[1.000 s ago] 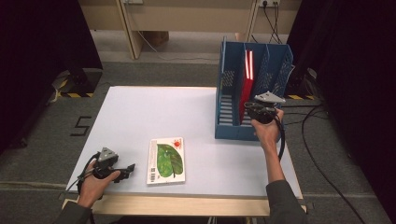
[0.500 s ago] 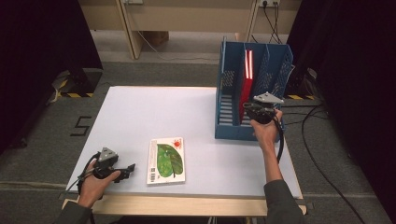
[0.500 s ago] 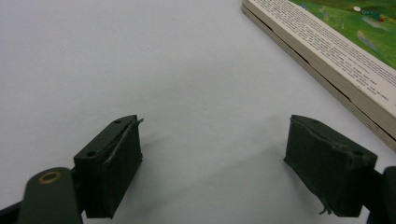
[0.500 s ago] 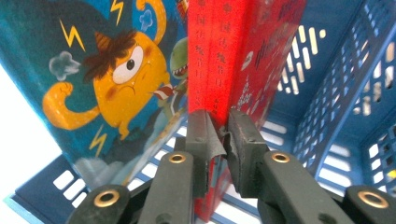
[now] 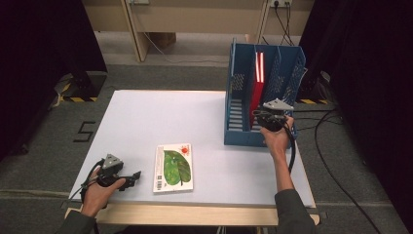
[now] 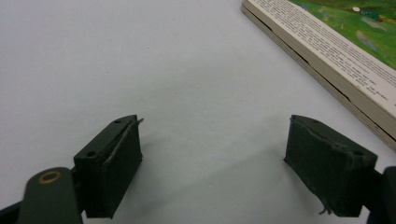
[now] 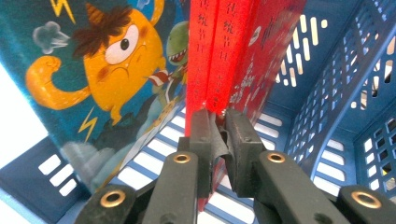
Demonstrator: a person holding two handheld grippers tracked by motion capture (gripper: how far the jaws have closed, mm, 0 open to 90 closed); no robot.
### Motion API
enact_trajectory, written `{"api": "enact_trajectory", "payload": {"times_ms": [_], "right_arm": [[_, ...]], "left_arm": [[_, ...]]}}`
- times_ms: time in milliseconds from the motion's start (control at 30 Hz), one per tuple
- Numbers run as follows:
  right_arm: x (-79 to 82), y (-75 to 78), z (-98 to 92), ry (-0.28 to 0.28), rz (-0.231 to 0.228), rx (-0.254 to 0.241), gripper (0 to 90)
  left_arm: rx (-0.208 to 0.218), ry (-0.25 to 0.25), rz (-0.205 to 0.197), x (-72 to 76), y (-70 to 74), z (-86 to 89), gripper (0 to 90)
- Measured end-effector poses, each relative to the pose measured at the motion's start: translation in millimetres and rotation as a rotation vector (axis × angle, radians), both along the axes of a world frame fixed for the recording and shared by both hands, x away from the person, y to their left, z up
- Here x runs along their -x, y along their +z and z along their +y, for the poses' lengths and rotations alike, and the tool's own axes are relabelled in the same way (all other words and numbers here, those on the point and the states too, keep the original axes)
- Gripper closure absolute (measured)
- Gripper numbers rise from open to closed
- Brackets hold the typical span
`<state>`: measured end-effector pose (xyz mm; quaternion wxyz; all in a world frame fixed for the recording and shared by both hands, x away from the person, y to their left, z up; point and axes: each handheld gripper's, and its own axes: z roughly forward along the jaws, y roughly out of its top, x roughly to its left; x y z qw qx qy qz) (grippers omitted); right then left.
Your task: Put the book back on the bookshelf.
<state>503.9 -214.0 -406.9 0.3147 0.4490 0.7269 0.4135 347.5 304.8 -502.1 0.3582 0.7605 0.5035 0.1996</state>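
Right hand-held gripper (image 7: 218,122) is at the open front of the blue file rack (image 5: 292,68) at the counter's right edge, jaws pinched tight on the lower edge of the red book (image 7: 224,51); they've just closed the last bit. Red book stands upright in the rack's middle compartment, and in the right gripper view a teal monster-cover book (image 7: 98,70) leans just beside it. Left hand-held gripper (image 6: 212,163) sits low over the counter (image 5: 160,117) near the front-left corner, jaws wide apart, nothing between them. Green leaf-cover book (image 5: 174,166) lies flat near the front edge, just beside the left gripper, not touching.
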Motion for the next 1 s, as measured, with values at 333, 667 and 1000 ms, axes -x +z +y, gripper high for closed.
{"api": "enact_trajectory", "payload": {"times_ms": [333, 667, 1000], "right_arm": [[5.4, 1.9, -2.9, -0.021, 0.005, -0.063, 73.5], [60.1, 15.2, 24.6, 0.065, -0.031, -0.17, 58.7], [93.4, -3.4, 57.3, 0.158, 0.044, -0.194, 47.3]], "left_arm": [[0.011, 0.004, 0.0, 0.0, 0.1, 0.4, 17.6], [0.025, 0.003, -0.001, 0.9, 2.1, -0.6, 19.3], [0.034, -0.022, 0.0, 4.6, 4.1, -4.6, 20.0]]}}
